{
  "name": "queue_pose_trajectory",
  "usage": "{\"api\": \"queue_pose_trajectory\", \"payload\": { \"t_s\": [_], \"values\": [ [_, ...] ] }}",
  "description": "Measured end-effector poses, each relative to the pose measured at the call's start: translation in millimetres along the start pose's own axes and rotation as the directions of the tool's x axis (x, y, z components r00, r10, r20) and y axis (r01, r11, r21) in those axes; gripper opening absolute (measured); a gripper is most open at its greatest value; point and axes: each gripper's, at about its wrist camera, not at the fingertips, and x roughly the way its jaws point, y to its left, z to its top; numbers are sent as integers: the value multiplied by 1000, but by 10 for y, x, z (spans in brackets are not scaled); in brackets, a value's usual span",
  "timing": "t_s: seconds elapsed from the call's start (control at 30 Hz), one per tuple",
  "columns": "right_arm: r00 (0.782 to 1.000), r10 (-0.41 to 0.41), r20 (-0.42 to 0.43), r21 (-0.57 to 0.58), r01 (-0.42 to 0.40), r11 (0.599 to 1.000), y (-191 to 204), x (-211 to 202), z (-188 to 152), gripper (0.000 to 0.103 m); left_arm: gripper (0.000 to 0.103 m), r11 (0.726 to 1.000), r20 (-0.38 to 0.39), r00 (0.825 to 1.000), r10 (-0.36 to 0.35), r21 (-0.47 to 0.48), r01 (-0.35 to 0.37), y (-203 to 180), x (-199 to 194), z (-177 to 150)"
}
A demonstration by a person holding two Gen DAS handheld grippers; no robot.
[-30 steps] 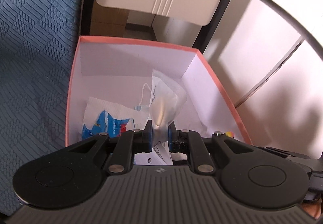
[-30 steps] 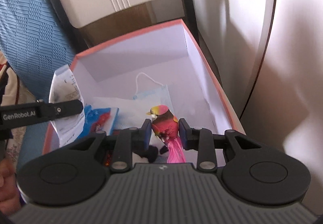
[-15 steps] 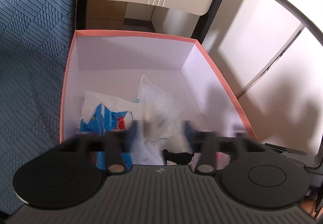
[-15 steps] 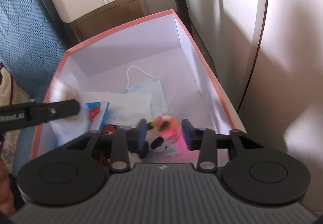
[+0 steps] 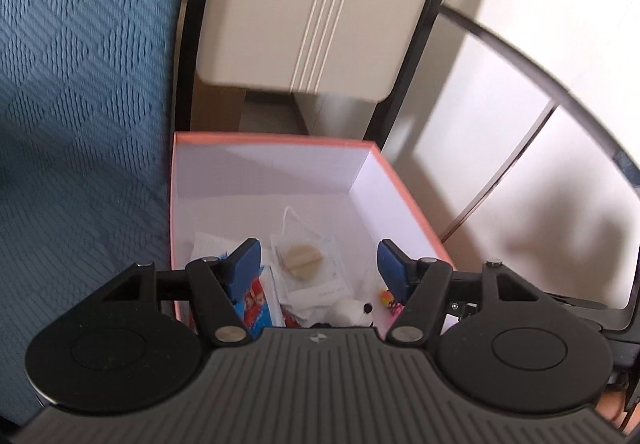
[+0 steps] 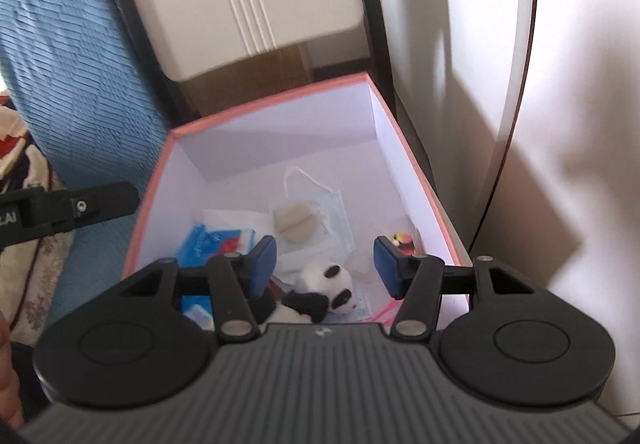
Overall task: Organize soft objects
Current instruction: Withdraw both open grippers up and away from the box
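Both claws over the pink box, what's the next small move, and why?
Probably lift both away from the pink box toward the next item. The left claw and right claw are open and empty; the clear packet and bird toy lie inside beside the panda plush.

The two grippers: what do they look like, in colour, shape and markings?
The left gripper and the right gripper look alike: black linkage arms with silver pivot pins, blue pads on the fingertips, two round black discs, and a ribbed dark grey body with a small round logo. No cables or sleeves show.
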Motion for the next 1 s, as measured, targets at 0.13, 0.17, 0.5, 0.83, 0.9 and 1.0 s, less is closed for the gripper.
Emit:
{"api": "queue_pose_trajectory", "payload": {
  "t_s": [0.13,0.17,0.5,0.83,0.9,1.0],
  "values": [
    [999,0,41,-3,0,1000,103,-244,28,57,70,999,51,999,-5,39,3,-46,-279,58],
    [999,0,48,-4,0,1000,121,-284,34,57,70,999,63,998,-5,47,2,-54,-356,63],
    [995,14,100,-54,-8,998,463,-731,-40,57,70,998,167,986,-27,57,18,18,-1019,89],
    [993,1,120,-72,8,997,674,-997,-271,57,75,997,184,980,-76,43,69,175,-1379,-93],
    [994,9,112,-73,-1,997,718,-1043,-346,57,75,998,200,978,-59,46,51,212,-1450,-144],
    [993,7,114,-90,3,996,784,-1082,-472,57,75,998,206,977,-53,46,44,285,-1522,-232]
  ]
}}
